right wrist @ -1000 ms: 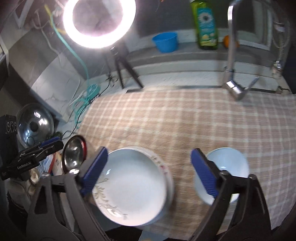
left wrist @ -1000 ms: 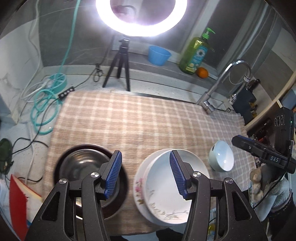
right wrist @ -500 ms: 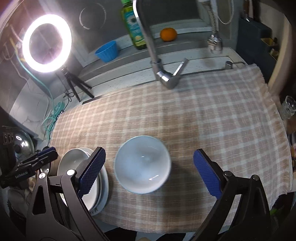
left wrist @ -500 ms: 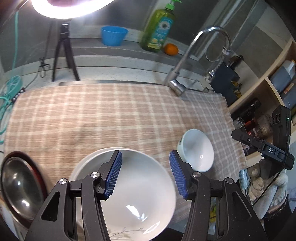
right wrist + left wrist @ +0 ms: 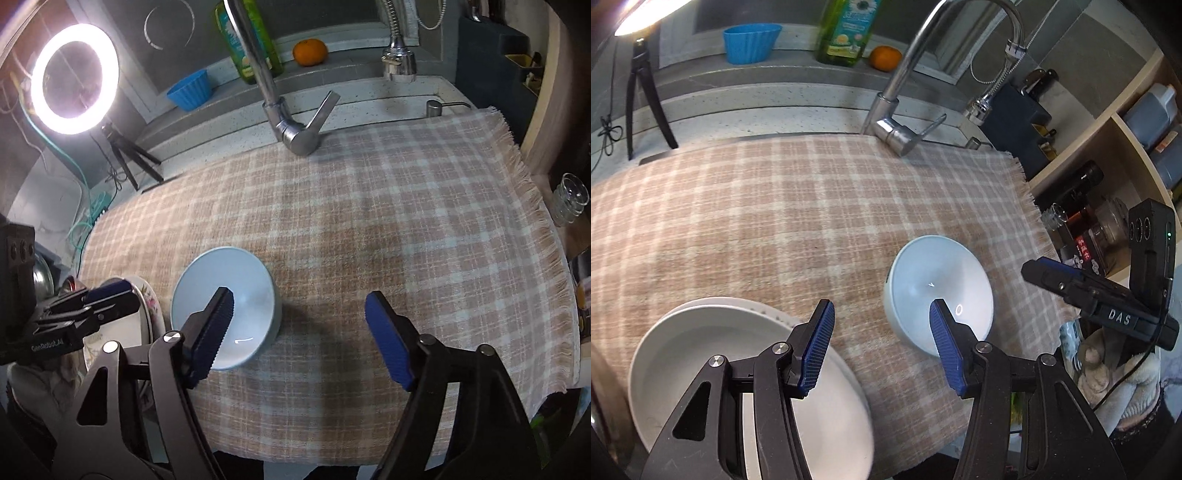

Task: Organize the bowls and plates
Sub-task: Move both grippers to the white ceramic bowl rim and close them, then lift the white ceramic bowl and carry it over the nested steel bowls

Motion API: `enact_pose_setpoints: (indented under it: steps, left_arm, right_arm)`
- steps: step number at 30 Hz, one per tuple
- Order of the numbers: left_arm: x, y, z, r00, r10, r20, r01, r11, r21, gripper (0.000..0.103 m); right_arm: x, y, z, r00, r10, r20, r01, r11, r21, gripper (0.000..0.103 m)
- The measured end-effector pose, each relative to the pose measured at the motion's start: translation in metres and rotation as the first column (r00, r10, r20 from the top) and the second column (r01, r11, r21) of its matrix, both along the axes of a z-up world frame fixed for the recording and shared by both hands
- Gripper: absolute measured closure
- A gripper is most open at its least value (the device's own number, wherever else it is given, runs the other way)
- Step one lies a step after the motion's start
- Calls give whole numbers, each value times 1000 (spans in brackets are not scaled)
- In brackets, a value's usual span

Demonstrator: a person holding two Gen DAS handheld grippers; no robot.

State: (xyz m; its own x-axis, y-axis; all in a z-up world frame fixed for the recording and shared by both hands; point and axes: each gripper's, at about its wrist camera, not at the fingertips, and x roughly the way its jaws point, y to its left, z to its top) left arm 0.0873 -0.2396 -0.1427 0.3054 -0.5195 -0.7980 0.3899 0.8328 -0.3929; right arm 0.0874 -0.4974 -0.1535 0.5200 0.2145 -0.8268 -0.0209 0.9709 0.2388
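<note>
Bowl (image 5: pixel 940 291) pickup is judged to be the step in hand: a pale blue-white bowl is seen upright on the checked cloth (image 5: pixel 783 206) that covers the table, apart from the stack of white plates (image 5: pixel 738 373) at about 8 o'clock in the left wrist view. The left gripper (image 5: pixel 882 345) is held with its jaws apart and empty, the gap lying over bare cloth between the plates and the bowl, with one blue pad in front of the bowl's near rim. The right gripper (image 5: pixel 299 325) is likewise spread wide and holds nothing; in its view the bowl (image 5: pixel 225 302) sits at about 9 o'clock, partly behind the left pad, and a flowered plate rim (image 5: pixel 149 306) is seen beside it.

For a sound grasp, one pad should be brought inside the bowl and the other outside, so that the wall is pinched at the near rim. A smooth glazed wall is likely to slip, so a deep bite is advised. The faucet (image 5: pixel 291 129) at 12 o'clock is well apart and need not be minded. The bowl should be lifted level before it is carried.
</note>
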Motion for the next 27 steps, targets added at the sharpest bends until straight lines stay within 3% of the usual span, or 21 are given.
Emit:
enact_pose_setpoints:
  steps: [4,7,13,27]
  left_arm:
    - [0,-11,-9,1000,-13,-17,13,1000,1,55]
    - [3,-15,-15,999,-14,-38,15,1000,3,67]
    - [8,-19,-26,998,-6,-69,7,1000,16,77]
    - [15,-29,-36,996,-22,-91,23,1000,7,92]
  right_arm:
    - [2,9,-6,999,50,-13,-51,999,-14,38]
    - [5,14,-14,996,77,-41,-78,997,-16,46]
    - [12,15,-32,991,93,-97,-92,996,13,57]
    - [17,15,-49,983,106,-151,-90,990,105,91]
